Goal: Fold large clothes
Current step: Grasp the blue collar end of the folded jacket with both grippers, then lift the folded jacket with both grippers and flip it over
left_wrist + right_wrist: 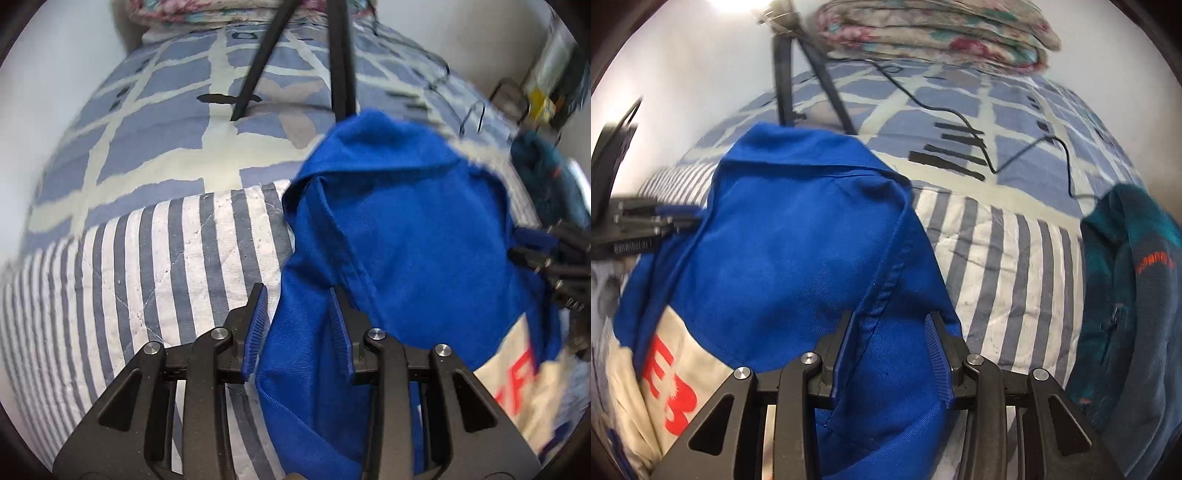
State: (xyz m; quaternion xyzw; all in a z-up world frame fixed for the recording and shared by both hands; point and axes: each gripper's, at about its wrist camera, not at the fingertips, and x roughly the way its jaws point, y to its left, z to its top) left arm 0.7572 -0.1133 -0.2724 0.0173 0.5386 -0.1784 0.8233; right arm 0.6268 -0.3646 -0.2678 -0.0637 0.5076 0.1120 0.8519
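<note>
- Holding a blue garment [399, 229] between us, we have the left tool [297, 325] on its left edge and the right tool [892, 339] on its right edge, over a bed with a striped quilt [155, 258].
- Both tools have blue cloth bunched between their fingers; the left looks clamped on a thick fold, the right likewise on a seamed edge, though the pads' contact is partly hidden by fabric.
- The garment spans left to right between the two tools, so its long held edge runs across the scene, with its body draping away toward the far side and a white panel with red lettering [676, 380] hanging near the middle.
- Neither hand is nearer: each grips its own end, and each tool shows at the edge of the other's view.
- We judge the coming move depends on keeping that edge level and taut while it is laid on the quilt.
- A teal fleece [1137, 295] lies to the right, close enough to catch; a black cable [960, 114] crosses the far bed.
</note>
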